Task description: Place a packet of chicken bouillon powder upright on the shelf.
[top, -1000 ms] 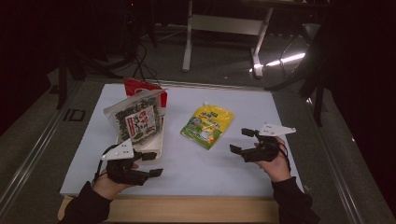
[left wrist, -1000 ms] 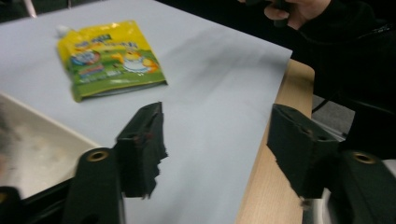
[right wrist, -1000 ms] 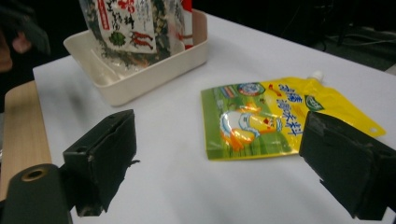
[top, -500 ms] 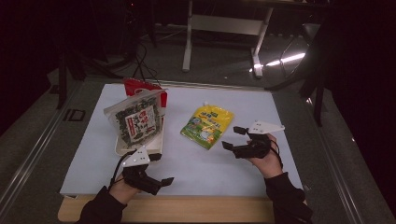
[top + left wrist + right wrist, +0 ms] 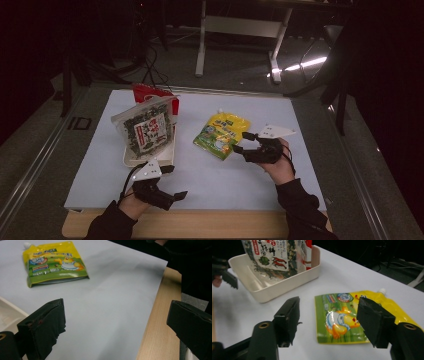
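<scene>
At centre frame a yellow-green spout pouch [image 5: 221,134] lies flat on the bench [image 5: 300,165], the right tongs [image 5: 241,142] spread apart just beside it, the left tongs [image 5: 172,182] apart at lower left near the white tray [image 5: 131,161] holding a seaweed bag [image 5: 146,127].

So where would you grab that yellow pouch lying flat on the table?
Probably by its bottom edge, coming in low from the person's side: the yellow pouch lies flat, that edge faces the open right gripper, and its spout points away.
</scene>
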